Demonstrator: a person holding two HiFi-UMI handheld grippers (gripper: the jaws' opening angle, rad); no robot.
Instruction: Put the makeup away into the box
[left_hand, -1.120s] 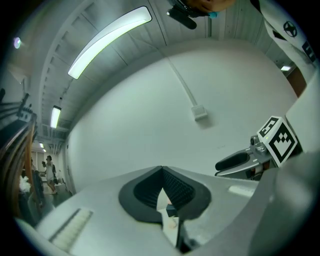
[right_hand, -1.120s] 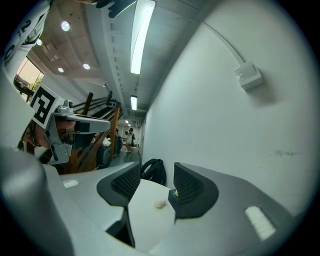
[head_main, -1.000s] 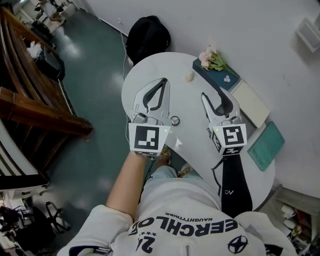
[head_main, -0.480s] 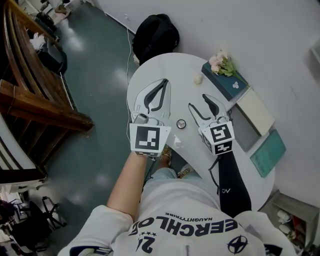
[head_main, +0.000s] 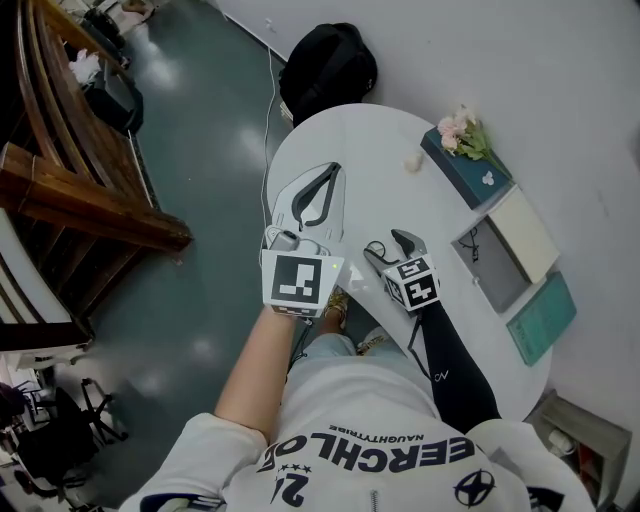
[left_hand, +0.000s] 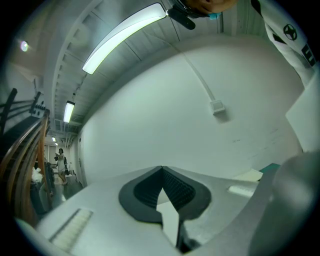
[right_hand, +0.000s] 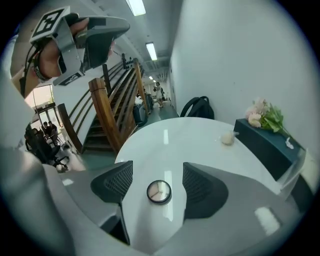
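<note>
- Two jaws of the right gripper (right_hand: 158, 171) stand spread, pinching nothing. In the head view its marker cube covers most of them.
- Between them, touching neither pad, a small round compact (right_hand: 159, 192) lies flat on the white table (head_main: 345, 140), close to the near edge.
- The left gripper (left_hand: 162, 172), left of the right one, is pressed together and empty, held high. Its own view takes in mostly wall.
- The open box (head_main: 492, 272) sits right of the right gripper, well apart from the compact. Something small and dark lies in its far corner, too small to tell.
- Farther off stand a cream lump (right_hand: 227, 138) and a dark case (right_hand: 267, 145) bearing flowers (right_hand: 262, 116).
</note>
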